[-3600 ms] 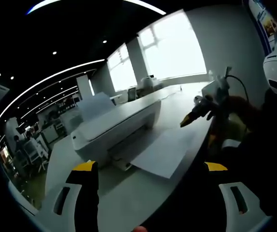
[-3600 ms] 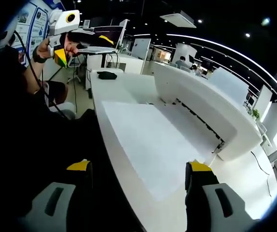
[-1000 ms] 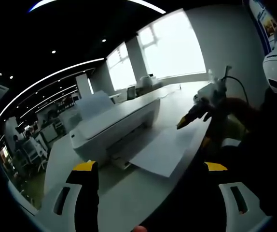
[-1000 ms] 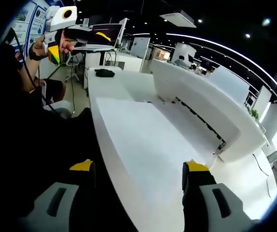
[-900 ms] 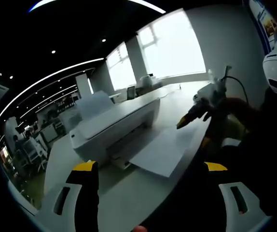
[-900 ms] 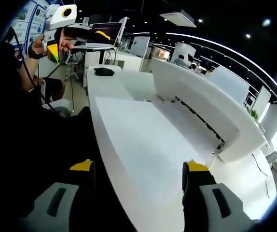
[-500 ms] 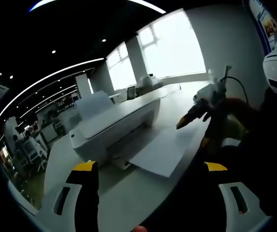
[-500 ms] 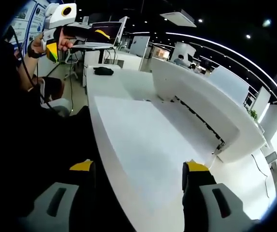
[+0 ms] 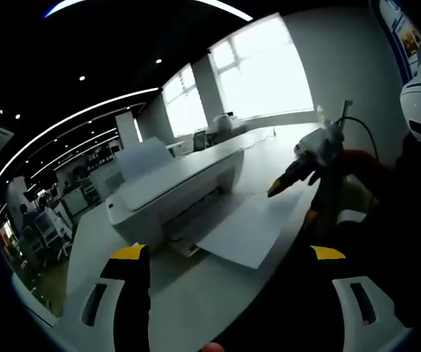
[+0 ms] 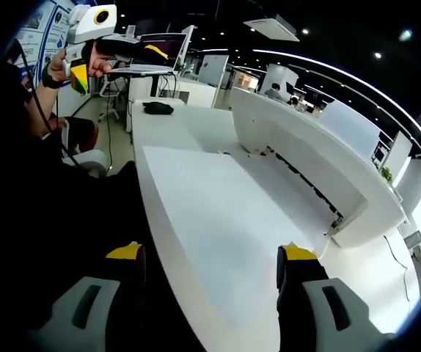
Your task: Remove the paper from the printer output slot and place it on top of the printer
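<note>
Paper (image 10: pixel 218 220) | lies flat from printer (image 10: pixel 306 158) slot onto table | light, limp, likely to sag; pinch near edge | right gripper (image 10: pixel 209 260) and left gripper (image 9: pixel 225 253) wide open, empty.

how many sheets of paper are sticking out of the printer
1 visible: the paper lies flat from the printer output slot onto the table; more sheets beneath it could be hidden.

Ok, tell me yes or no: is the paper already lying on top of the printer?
No, the paper still sticks out of the slot at the front of the printer, resting flat on the table.
</note>
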Available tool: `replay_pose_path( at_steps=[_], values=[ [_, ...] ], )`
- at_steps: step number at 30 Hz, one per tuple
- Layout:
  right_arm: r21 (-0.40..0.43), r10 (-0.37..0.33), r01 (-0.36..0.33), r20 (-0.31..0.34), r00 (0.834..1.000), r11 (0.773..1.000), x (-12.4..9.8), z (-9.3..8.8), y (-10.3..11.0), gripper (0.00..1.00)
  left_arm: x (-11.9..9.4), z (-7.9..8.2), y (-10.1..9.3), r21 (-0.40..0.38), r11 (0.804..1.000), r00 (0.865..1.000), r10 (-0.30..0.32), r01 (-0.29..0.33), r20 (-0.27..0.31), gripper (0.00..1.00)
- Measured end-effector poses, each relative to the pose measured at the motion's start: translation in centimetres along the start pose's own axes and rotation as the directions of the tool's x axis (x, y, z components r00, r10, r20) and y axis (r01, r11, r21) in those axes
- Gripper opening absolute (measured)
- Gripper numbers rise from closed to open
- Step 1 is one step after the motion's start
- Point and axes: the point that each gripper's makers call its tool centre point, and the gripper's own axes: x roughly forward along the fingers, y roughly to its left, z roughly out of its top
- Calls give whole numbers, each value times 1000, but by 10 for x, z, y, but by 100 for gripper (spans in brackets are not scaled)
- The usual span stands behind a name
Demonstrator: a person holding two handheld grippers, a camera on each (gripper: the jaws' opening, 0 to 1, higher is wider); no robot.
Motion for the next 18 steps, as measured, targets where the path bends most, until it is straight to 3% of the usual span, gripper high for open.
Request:
replay_pose_path(
  at_steps=[18],
  values=[
    [5, 1, -1, 3, 1000, 1000, 4, 0, -2, 67, 0, 0, 0, 1, 1000, 1000, -1, 1, -2, 90]
  ],
)
